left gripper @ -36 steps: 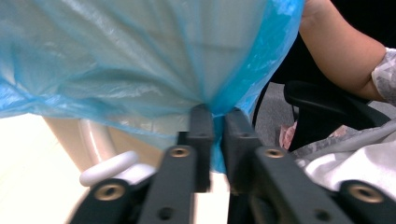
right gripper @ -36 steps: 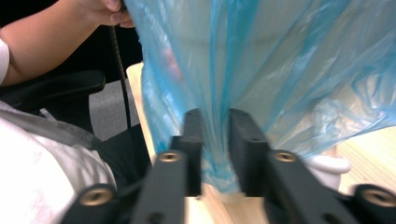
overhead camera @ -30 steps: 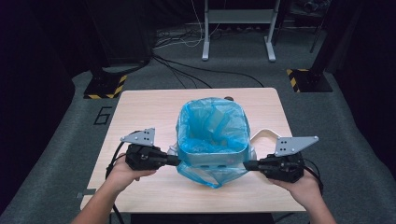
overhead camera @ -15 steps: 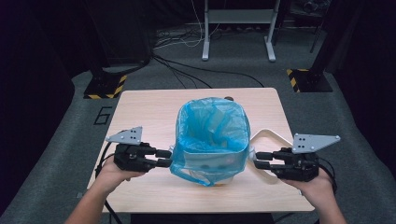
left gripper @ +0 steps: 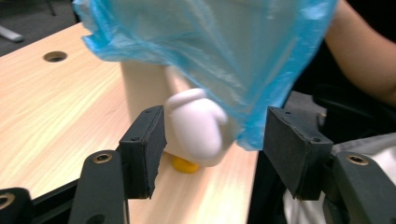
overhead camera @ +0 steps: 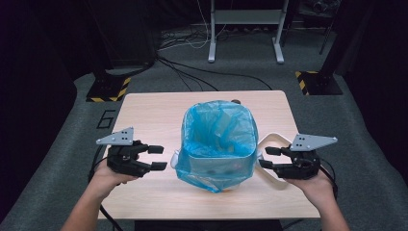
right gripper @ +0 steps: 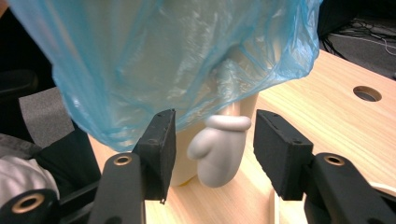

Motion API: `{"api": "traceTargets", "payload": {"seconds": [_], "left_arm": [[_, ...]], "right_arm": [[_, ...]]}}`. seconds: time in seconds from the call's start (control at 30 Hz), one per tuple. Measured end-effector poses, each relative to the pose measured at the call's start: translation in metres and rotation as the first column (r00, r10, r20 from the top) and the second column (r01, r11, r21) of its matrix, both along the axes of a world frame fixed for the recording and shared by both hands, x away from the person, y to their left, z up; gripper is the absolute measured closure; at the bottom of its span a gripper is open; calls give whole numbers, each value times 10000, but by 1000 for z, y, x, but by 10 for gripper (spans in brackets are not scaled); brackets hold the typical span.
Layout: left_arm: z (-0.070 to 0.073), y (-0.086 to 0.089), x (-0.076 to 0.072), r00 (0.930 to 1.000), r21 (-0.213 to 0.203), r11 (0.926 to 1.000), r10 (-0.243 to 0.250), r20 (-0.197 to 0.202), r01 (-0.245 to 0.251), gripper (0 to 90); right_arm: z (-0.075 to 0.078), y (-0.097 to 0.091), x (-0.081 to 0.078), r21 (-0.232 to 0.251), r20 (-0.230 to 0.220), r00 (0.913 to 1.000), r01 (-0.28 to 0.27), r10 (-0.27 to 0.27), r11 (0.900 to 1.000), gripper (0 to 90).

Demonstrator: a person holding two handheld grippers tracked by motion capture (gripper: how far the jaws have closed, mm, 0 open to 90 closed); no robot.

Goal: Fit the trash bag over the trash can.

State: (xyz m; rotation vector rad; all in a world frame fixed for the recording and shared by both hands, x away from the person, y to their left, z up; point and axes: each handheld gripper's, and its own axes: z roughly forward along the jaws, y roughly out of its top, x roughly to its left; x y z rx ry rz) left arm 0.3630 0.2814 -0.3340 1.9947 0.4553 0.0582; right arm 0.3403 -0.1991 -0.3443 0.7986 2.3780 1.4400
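A white bin lined with a blue plastic bag stands in the middle of the wooden table. The bag's edge hangs down over the bin's outside. My left gripper is just left of the bin and my right gripper just right of it, both pointing inward. The jaws of both have just been opening, and the pads press on nothing. In the left gripper view a white mitten-shaped knob on the bin shows ahead of the open jaws, under the bag. The right gripper view shows a like mitten knob.
A white curved piece lies on the table beside the bin's right side, under my right gripper. Something small and yellow sits at the bin's foot. The table has round holes. Cables and stand legs are on the floor beyond.
Both grippers were shut against the bag's hanging edge at the bin's sides. They have opened and drawn outward, away from the bin. The bag hangs loose.
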Motion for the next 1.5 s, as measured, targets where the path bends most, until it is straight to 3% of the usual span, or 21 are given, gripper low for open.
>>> {"api": "traceTargets", "payload": {"seconds": [0.3, 0.33, 0.5, 0.63, 0.83, 1.13, 1.33, 1.5], "left_arm": [[-19, -22, 20, 9991, 411, 9991, -52, -431, 70, 373], [-20, -24, 23, 9970, 79, 9996, -250, -731, 257, 375], [-20, -28, 27, 9924, -336, 9976, -634, -1050, 602, 435], [-22, -37, 26, 9926, -47, 9980, -635, -1040, 633, 462], [-23, -40, 30, 9889, -154, 9976, -693, -1316, 678, 475], [-23, -36, 32, 9836, -254, 9965, -831, -1599, 801, 484], [-19, -18, 28, 9851, -494, 9964, -756, -1547, 687, 485], [-19, 0, 22, 9862, -418, 9975, -632, -1529, 574, 485]], "right_arm": [[-11, 5, 12, -25, -406, 9991, -90, 89, 10000, 449], [-13, 7, 15, -11, -492, 9987, -139, 138, 9999, 454], [-18, 10, 21, 119, -695, 9971, -313, 320, 9994, 504], [-19, 9, 23, 478, -882, 9951, -395, 436, 9981, 518], [-20, 8, 23, 550, -1017, 9940, -356, 410, 9979, 522], [-16, 14, 24, 598, -1031, 9938, -348, 409, 9976, 551], [-15, 26, 24, 545, -1031, 9921, -664, 717, 9963, 552], [-15, 43, 25, 514, -1027, 9893, -990, 1038, 9938, 552]]}}
